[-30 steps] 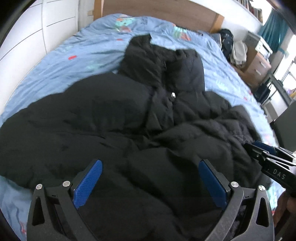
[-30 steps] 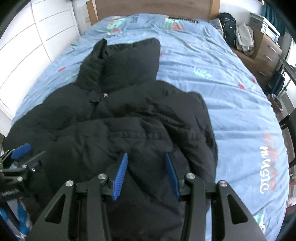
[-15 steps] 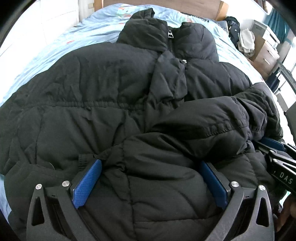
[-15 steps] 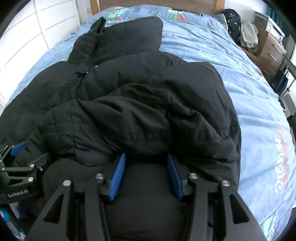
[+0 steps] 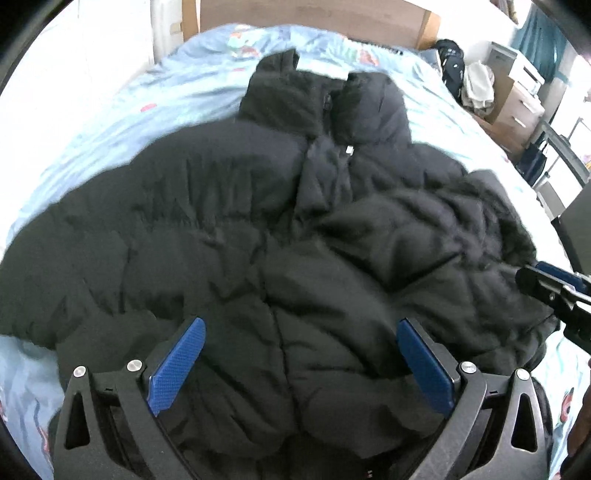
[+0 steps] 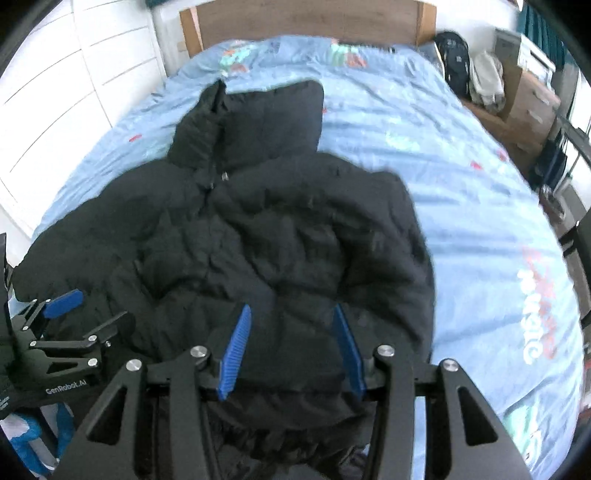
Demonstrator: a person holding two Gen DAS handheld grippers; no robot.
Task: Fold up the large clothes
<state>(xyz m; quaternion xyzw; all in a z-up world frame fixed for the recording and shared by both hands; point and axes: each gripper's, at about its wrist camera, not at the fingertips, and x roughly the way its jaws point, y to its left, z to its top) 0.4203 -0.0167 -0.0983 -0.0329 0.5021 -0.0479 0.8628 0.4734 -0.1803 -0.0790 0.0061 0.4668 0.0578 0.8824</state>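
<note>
The black puffer jacket lies spread on the bed, which wears a light blue printed sheet; in the right wrist view the jacket fills the left and centre of the frame, collar toward the wooden headboard at the top. One sleeve is folded over the body, forming a raised ridge at right of centre in the left wrist view. The hem end bunches at the bottom of both frames, right against the grippers.

The left gripper sits at the bottom of its own view with its blue fingers spread wide. Padded fabric bulges up between them, but the pads stand clear of it, so the grip is released. The same gripper appears at the lower left of the right wrist view, at the jacket's edge.

The right gripper has its fingers partly apart at the bottom centre of its view, with the jacket's hem fabric lying between them. Whether the pads press on the cloth or only straddle it cannot be told. Its tip shows at the right edge of the left wrist view.

A dark backpack and a wooden drawer unit stand at the upper right, beside the bed.
</note>
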